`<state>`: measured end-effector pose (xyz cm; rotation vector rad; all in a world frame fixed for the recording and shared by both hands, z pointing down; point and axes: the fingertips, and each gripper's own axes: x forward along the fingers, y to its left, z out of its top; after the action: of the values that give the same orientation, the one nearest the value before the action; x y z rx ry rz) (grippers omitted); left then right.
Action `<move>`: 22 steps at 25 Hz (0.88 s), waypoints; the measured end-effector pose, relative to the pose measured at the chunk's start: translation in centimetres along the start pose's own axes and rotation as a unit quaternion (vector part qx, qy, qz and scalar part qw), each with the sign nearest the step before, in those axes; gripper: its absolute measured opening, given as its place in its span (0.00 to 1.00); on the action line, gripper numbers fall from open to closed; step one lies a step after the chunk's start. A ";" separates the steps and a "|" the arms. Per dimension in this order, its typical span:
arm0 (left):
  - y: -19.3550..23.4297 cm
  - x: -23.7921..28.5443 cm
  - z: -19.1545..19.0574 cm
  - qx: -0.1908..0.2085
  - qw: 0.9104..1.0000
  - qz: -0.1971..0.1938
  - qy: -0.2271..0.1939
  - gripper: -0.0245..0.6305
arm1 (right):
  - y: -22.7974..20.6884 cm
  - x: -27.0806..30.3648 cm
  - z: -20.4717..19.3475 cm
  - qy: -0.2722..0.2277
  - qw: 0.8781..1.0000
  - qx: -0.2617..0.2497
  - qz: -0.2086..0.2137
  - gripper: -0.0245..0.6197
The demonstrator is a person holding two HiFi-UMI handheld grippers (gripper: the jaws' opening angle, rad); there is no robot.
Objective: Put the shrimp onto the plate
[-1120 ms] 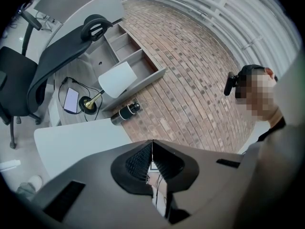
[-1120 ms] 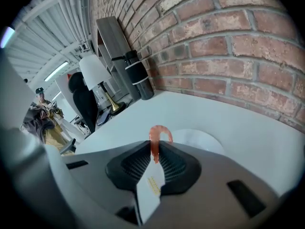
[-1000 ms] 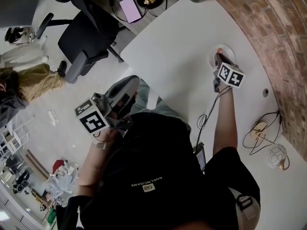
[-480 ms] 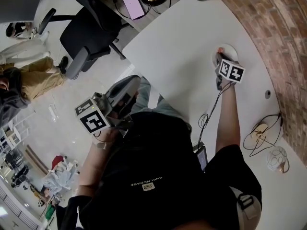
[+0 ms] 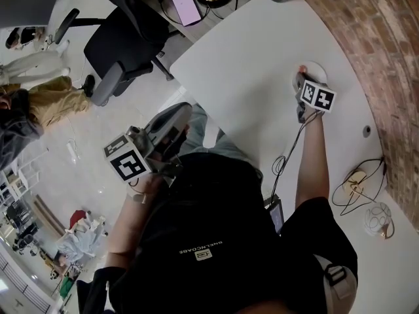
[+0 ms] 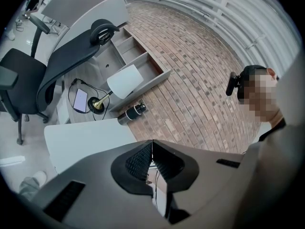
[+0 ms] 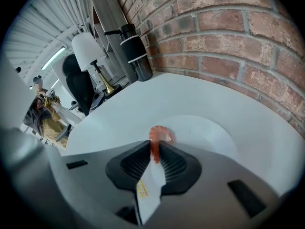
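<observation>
An orange-red shrimp (image 7: 157, 136) sticks out from between the jaws of my right gripper (image 7: 155, 149), which is shut on its tail end. A white paper tag (image 7: 150, 187) hangs back from it between the pads. The shrimp's curled head is over the near edge of the white plate (image 7: 209, 132), and whether it touches I cannot tell. In the head view the right gripper (image 5: 300, 84) reaches the plate (image 5: 318, 68) by the brick wall. My left gripper (image 5: 175, 118) is held off the table at the person's side, shut on nothing (image 6: 152, 149).
The white table (image 5: 249, 64) curves along a brick wall (image 5: 380, 57). A black bottle (image 7: 136, 46) and a lamp (image 7: 90, 51) stand at the table's far end. Cables (image 5: 353, 183) lie near the right elbow. An office chair (image 5: 124, 44) stands off the table's left side.
Almost nothing differs. The right gripper stays at the plate with the shrimp in it, and the head view has shifted slightly. The left gripper has not moved.
</observation>
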<state>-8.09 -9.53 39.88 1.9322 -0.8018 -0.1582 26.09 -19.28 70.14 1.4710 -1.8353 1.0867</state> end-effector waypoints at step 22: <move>0.2 0.1 0.5 -0.004 1.000 -0.005 -0.004 0.04 | 0.5 -1.4 1.3 -0.021 1.000 0.005 0.005 0.13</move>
<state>-8.34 -10.04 39.83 1.9288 -0.7956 -0.1766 26.10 -19.63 68.17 1.5022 -1.8719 1.0787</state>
